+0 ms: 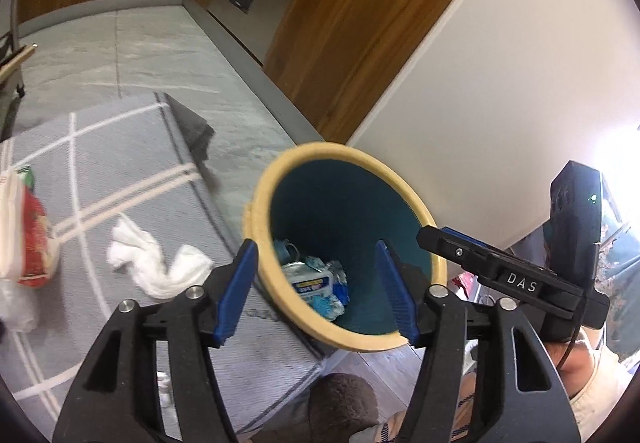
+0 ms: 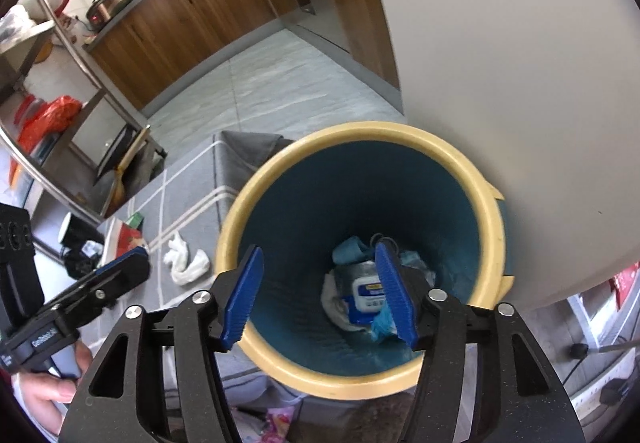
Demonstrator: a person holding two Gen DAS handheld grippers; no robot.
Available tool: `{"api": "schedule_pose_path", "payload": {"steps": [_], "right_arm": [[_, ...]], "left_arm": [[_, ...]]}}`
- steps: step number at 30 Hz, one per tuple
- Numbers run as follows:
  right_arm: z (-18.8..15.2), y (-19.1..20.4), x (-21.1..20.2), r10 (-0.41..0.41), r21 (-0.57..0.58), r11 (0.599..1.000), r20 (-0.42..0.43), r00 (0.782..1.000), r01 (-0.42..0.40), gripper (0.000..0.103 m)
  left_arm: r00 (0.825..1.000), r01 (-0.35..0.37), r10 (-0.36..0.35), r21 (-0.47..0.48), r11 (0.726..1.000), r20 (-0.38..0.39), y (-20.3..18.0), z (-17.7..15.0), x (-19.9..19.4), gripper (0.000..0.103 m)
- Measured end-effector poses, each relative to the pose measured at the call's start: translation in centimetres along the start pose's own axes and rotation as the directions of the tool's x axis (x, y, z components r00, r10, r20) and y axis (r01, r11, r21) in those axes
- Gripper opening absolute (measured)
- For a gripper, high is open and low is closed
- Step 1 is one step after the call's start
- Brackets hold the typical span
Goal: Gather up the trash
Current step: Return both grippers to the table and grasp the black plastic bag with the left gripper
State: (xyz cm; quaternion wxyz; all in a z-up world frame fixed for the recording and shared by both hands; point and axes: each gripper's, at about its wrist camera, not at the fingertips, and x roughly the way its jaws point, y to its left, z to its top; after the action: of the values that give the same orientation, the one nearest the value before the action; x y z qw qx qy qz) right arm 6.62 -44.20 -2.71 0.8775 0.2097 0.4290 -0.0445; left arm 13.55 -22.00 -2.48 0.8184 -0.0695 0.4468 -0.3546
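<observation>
**Two open claws over the bin**

Two claws hang above the bin (image 2: 256, 211), and both are empty. The right claw (image 2: 320, 297) has its jaws wide apart, right over the bin's mouth. The left claw (image 1: 316, 293) has its jaws wide apart too, at the bin's near edge. Nothing is held in either one.

Some trash (image 2: 366, 295) already sits at the bottom of the bin: a blue and white packet and some crumpled bits.

More trash is left on the rug (image 1: 120, 163). A white tissue (image 1: 156, 263) lies just beside the bin. A red bag (image 1: 30, 239) lies farther off, at the left edge of the rug.

I think the next job is to get the tissue, and the left claw is nearer to it. To do it well, come down from above with the jaws still apart. Put one jaw on each side of the thick middle lump. Push down into the rug a little, so the soft tissue does not slip out. Then squeeze shut, lift up, and let go only when it is over the bin's mouth.
</observation>
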Motion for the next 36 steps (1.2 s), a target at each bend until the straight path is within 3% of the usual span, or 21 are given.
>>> {"api": "schedule_pose_path", "payload": {"steps": [2, 10, 16, 26, 36], "right_arm": [[0.1, 0.8, 0.1, 0.016, -0.013, 1.000, 0.004, 1.000, -0.016, 0.072], [0.2, 5.0, 1.4, 0.062, -0.083, 0.995, -0.019, 0.998, -0.063, 0.072], [0.0, 8.5, 2.1, 0.101, -0.143, 0.984, -0.032, 0.994, -0.104, 0.072], [-0.6, 12.9, 2.5, 0.165, -0.193, 0.966, -0.055, 0.985, -0.173, 0.073], [-1.5, 16.9, 3.0, 0.212, -0.254, 0.940, -0.086, 0.974, -0.227, 0.073]], "left_arm": [[1.000, -0.014, 0.014, -0.009, 1.000, 0.018, 0.6, 0.1, -1.2, 0.066], [0.991, -0.102, 0.104, -0.029, 0.994, 0.079, 3.2, -0.2, -5.8, 0.067], [0.971, -0.198, 0.204, -0.058, 0.978, 0.124, 6.1, -1.1, -9.3, 0.068], [0.921, -0.326, 0.355, -0.184, 0.927, 0.161, 11.2, -3.0, -14.9, 0.068], [0.848, -0.466, 0.516, -0.289, 0.836, 0.125, 16.9, -5.6, -17.8, 0.069]]}}
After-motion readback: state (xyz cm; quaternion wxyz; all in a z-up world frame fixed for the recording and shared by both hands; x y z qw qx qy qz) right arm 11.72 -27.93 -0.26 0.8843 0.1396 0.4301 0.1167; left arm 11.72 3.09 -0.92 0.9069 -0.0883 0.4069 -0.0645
